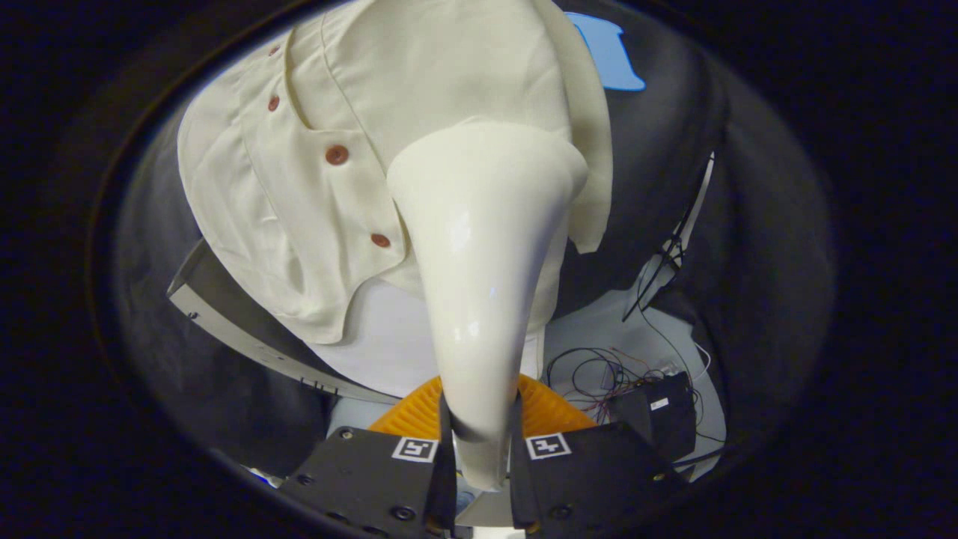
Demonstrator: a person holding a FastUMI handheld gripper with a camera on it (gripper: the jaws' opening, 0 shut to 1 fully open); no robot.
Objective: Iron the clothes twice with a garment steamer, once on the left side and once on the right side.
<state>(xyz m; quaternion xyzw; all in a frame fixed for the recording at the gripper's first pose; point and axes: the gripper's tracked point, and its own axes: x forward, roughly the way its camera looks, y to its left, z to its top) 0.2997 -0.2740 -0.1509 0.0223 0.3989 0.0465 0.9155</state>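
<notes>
One glossy cream-white plastic garment steamer, cone-shaped: narrow handle end clamped between the two fingers, both pressing on its sides; wide nozzle head at the far end, laid against the garment.
One cream short-sleeved cotton shirt, hanging just beyond the fingers: placket running down the left part, front panel creased near the hem, lower left corner folded outward. Steamer head set on the right half of the front, right of the placket.
Four round reddish-brown buttons along the placket, largest near the steamer head, smaller ones far up toward the collar.
One white undersurface visible below the shirt hem; material cannot be told.
One orange ribbed part, just behind the handle, partly hidden by the fingers.
One grey flat panel, tilted, left of and below the hem.
One small black box on a pale tabletop to the right, with a tangle of thin dark wires touching it.
</notes>
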